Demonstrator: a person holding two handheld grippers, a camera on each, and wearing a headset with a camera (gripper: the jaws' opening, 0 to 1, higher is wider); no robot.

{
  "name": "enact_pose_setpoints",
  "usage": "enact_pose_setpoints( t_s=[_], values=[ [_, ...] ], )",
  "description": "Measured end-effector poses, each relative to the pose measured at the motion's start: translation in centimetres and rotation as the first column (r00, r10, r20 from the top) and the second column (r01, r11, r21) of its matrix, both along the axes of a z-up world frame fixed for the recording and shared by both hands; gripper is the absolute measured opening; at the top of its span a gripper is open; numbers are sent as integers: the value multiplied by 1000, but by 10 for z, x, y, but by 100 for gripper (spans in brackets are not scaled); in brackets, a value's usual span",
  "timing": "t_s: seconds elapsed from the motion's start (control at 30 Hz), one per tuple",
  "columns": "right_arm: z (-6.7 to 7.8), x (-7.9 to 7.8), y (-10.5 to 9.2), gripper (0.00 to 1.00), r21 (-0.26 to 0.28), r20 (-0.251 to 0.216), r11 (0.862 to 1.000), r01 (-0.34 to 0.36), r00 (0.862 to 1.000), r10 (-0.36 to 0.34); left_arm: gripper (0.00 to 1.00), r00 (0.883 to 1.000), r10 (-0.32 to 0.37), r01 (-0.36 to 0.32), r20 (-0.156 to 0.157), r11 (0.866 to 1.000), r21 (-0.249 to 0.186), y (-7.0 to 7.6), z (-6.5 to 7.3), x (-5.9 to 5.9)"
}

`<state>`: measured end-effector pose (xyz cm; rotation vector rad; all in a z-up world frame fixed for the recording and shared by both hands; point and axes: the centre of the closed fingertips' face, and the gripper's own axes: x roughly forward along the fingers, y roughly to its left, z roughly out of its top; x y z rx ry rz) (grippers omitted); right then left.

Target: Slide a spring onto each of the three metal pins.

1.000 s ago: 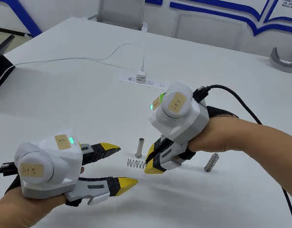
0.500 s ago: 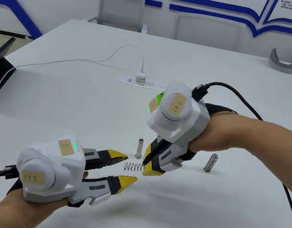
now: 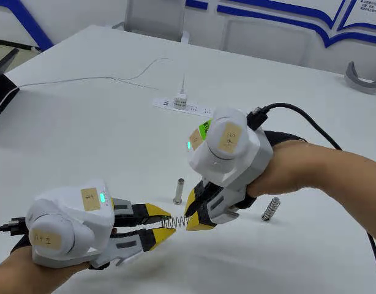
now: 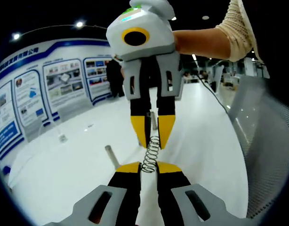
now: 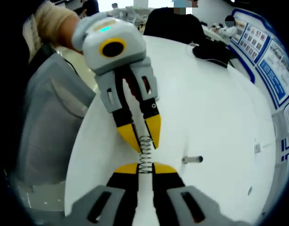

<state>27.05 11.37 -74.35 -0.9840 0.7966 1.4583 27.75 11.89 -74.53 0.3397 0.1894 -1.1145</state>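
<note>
Newly advanced, left hand-held gripper (image 3: 171, 223) clenches 1 spring (image 3: 178, 221) end, right hand-held gripper (image 3: 189, 218) the other, near pin (image 3: 179, 190).

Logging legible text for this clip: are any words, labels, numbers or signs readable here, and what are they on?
No text can be read clearly.
Left gripper, tan stickers: handwritten marks, too blurred to read.
Right gripper, tan labels: handwritten marks, too blurred to read.
Wall posters: print too small to read.
</note>
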Motion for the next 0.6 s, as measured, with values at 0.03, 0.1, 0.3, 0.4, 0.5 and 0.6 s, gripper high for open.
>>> enact_pose_setpoints(
  t_s=[0.03, 0.1, 0.3, 0.4, 0.5, 0.6],
  values=[
    [1, 0, 0, 12, 2, 0, 1000, 1, 1000, -1, 12, 1000, -1, 1, 1, 1000, 0, 0, 0, 0],
    [4, -1, 1, 12, 6, 1, 1000, 2, 1000, -2, 12, 1000, -1, 1, 1, 1000, -1, 0, 0, 0],
    [12, -3, 4, 12, 17, 5, 1000, 2, 1000, -2, 12, 1000, -6, 6, -3, 1000, -4, -2, 0, 0],
    [16, -4, 6, 12, 20, 8, 1000, 4, 1000, -4, 11, 1000, -9, 9, -4, 1000, -4, -3, 0, -1],
    [20, -5, 9, 12, 30, 10, 1000, 5, 1000, -6, 11, 1000, -11, 11, -5, 1000, -6, -4, 0, -1],
    [23, -6, 13, 11, 39, 12, 999, 5, 1000, -5, 11, 1000, -12, 12, -4, 1000, -7, -4, 0, -1]
  ],
)
